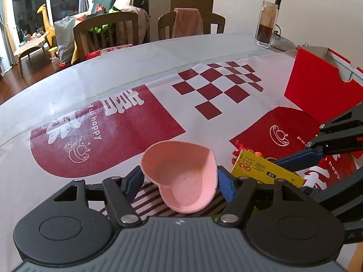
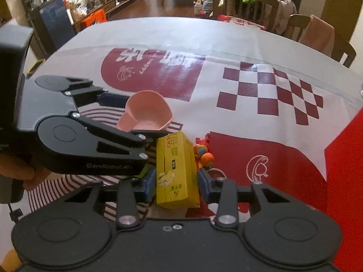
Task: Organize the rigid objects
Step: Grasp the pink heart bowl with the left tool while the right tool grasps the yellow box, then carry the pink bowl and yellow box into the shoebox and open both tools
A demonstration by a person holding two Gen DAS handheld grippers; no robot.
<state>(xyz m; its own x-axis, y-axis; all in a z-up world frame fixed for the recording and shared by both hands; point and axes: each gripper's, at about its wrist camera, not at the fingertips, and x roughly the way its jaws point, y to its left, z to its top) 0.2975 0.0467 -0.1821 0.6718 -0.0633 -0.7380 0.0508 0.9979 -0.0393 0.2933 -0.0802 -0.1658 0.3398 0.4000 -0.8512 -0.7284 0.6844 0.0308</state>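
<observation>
A dining room lay behind, with wooden chairs (image 1: 106, 29) pushed in at the far edge of the desk (image 1: 113, 68), which was covered by a white cloth printed with red patches and a checkerboard. On the striped part of that cloth, near my edge, sat the pink heart-shaped dish (image 1: 181, 174), and just beside it lay the yellow box (image 2: 177, 167), with a small orange toy (image 2: 204, 156) touching the box's far side.

My left tongs (image 1: 179, 181) had the dish between them, the blue pads touching its rim on either side; I judged them clamped on it, though lightly. My right tongs (image 2: 177, 183) straddled the yellow box near its closer end, pads at both long faces, and I took that for a grip as well.

So the step in hand looked like picking up both pieces at once. A red carton (image 1: 317, 90) stood open toward the right-hand corner, well apart from the dish, and I guessed it to be the place for them. The next move would call for a straight lift of each, keeping the dish level and the box from twisting, and clearing the toy.
</observation>
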